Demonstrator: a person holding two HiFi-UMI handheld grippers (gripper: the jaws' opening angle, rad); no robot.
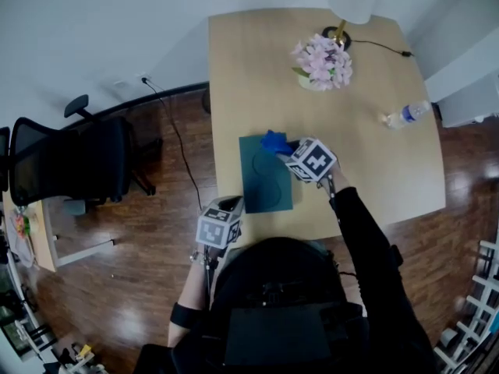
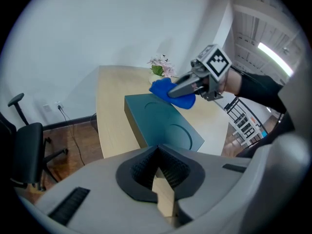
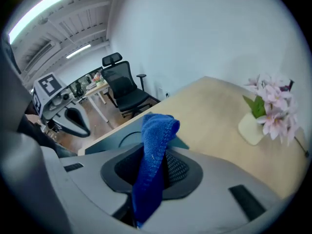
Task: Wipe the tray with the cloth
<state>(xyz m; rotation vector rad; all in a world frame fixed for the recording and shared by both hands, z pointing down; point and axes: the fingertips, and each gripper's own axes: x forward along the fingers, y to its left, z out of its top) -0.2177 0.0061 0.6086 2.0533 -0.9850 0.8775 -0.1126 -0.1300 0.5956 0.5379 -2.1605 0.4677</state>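
Note:
A dark teal tray with a round recess lies on the light wood table, near its front left. My right gripper hovers over the tray's far right corner, shut on a blue cloth that hangs bunched from its jaws. The right gripper view shows the cloth pinched between the pads, with the tray below. My left gripper sits just off the tray's near left corner, above the table edge. Its jaws meet at the tips with nothing between. From there I see the tray, cloth and right gripper.
A vase of pink flowers and a lamp base with its cord stand at the table's far side. A plastic bottle lies at the right. A black office chair stands on the wood floor to the left.

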